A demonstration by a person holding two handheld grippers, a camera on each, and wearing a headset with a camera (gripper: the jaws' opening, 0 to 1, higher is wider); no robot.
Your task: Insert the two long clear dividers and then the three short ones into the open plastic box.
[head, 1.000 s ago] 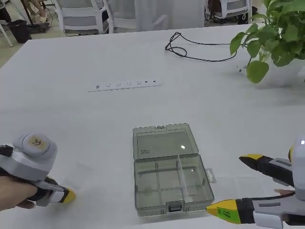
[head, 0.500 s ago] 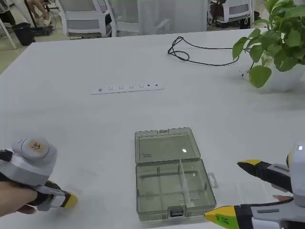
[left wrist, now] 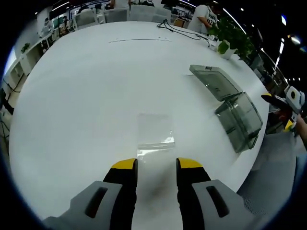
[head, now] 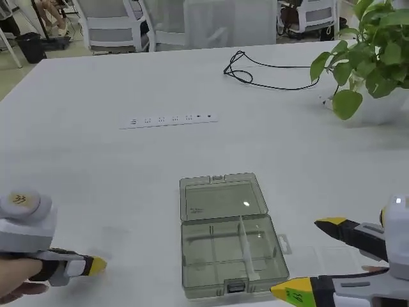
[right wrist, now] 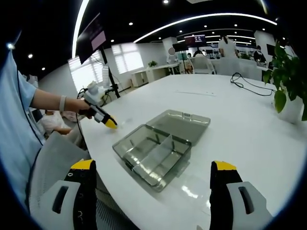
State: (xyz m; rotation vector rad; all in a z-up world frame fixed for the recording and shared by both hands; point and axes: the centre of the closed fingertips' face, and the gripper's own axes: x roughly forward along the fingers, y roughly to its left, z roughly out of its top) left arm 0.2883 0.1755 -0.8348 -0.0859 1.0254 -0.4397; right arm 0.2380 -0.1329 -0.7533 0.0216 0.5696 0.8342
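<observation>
The open smoky plastic box lies near the table's front edge with its lid folded back flat. One long clear divider stands inside it, running front to back. Clear dividers lie flat on the table just ahead of my left gripper, which is open with nothing between its fingers. This gripper's yellow tip sits left of the box. My right gripper is spread wide open right of the box and holds nothing. The right gripper view has the box ahead of the right gripper.
A white power strip lies mid-table, with a black cable behind it. A potted green plant stands at the far right. Faint clear pieces lie on the table right of the box. Chairs stand beyond the far edge.
My left gripper has sunk lower at the left, with its tip staying near the same spot. The right gripper has stayed wide open beside the box. The head camera shifted slightly.
</observation>
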